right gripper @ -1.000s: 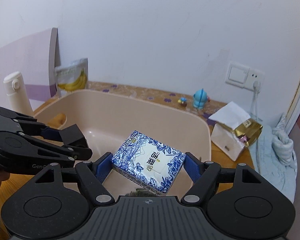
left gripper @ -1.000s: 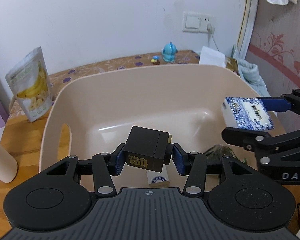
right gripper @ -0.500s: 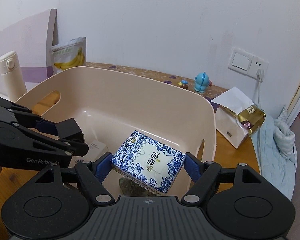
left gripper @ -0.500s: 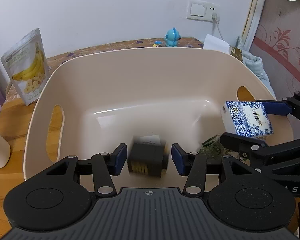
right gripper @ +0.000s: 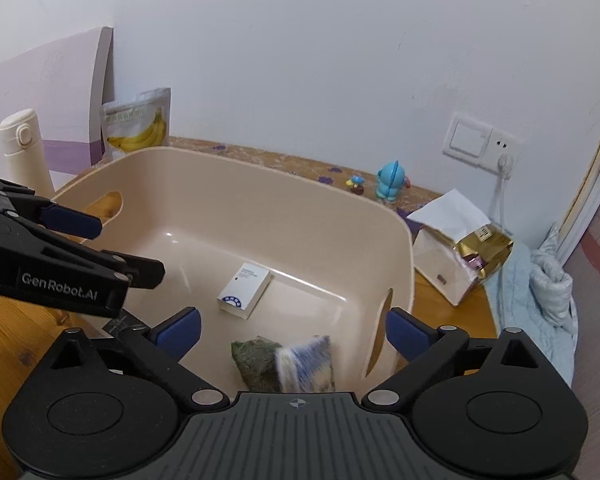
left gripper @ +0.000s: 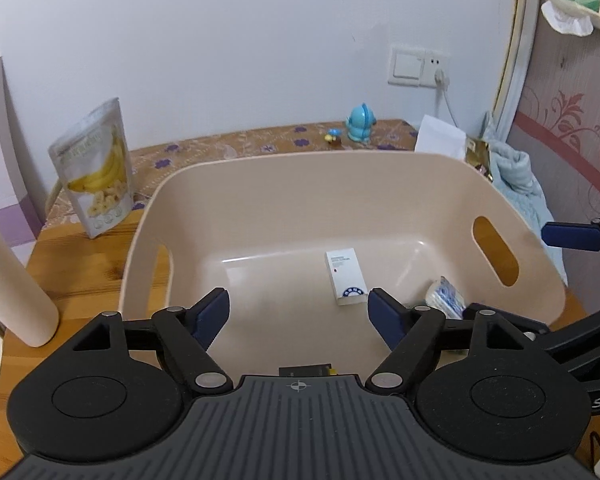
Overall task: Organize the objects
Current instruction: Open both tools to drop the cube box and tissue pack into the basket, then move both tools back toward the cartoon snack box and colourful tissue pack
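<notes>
A beige bin [left gripper: 380, 168] fills both views. My left gripper [left gripper: 300, 314] hangs over its near side, jaws opening, nothing between them. Just below it, the top of a black box [left gripper: 306, 370] shows at the housing's edge. My right gripper [right gripper: 294, 332] is over the bin's right end, jaws opening wide and free of any object. Beneath it a blue-and-white tissue pack [right gripper: 306, 364], blurred, lies against a green packet [right gripper: 256, 360] on the bin floor. A small white box [right gripper: 244, 290] lies in the middle of the floor.
A banana-chip pouch [left gripper: 96, 168] and a cream flask [left gripper: 8, 280] stand left of the bin. Behind it are a blue toy figure [left gripper: 360, 122] and a wall socket [left gripper: 418, 68]. A white paper bag [right gripper: 448, 240] and a light blue cloth [right gripper: 540, 292] lie to the right.
Both sets of jaws have spread. The black box has left the left gripper and dropped into the bin. The tissue pack has fallen from the right gripper. The left gripper pulled back and up.
</notes>
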A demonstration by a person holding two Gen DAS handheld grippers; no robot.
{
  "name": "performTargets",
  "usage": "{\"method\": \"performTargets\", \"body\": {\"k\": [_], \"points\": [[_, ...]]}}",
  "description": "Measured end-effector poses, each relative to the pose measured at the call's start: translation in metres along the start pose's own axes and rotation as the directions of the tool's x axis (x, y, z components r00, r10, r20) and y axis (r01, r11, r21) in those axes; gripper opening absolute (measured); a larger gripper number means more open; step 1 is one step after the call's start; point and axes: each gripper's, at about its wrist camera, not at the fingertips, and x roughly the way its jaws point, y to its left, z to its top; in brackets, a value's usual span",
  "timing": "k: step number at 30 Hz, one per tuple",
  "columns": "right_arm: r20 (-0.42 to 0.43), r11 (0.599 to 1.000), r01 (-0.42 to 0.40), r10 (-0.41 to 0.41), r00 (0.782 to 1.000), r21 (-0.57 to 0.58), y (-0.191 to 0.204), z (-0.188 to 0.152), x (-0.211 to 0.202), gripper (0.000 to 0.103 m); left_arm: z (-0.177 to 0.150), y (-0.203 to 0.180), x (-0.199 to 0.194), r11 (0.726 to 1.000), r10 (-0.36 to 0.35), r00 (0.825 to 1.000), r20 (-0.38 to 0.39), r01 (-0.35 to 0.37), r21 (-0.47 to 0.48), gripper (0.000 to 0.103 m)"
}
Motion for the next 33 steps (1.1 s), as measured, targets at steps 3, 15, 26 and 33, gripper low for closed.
{"method": "performTargets", "body": {"k": [3, 15, 26, 33], "points": [[0.017, 1.000, 0.001, -0.001, 1.000, -0.001, -0.001, -0.001, -0.012, 0.103, -0.003, 0.001, -0.009, 1.000, 0.002, 1.000, 0.013, -0.002, -0.003, 0.079], [0.043, 1.000, 0.024, -0.023, 0.999, -0.019, -0.002, -0.015, -0.049, 0.103, -0.027, 0.007, -0.050, 0.999, 0.043, 0.997, 0.069, -0.042, -0.005, 0.079], [-0.013, 0.996, 0.059, -0.060, 0.998, -0.071, 0.005, -0.047, -0.068, 0.103, -0.060, 0.007, -0.066, 0.999, 0.038, 0.998, 0.042, -0.038, 0.006, 0.079], [-0.061, 0.996, 0.062, -0.065, 0.996, -0.062, 0.002, -0.069, -0.066, 0.103, -0.084, 0.005, -0.053, 1.000, 0.024, 0.999, -0.039, -0.024, -0.017, 0.079]]}}
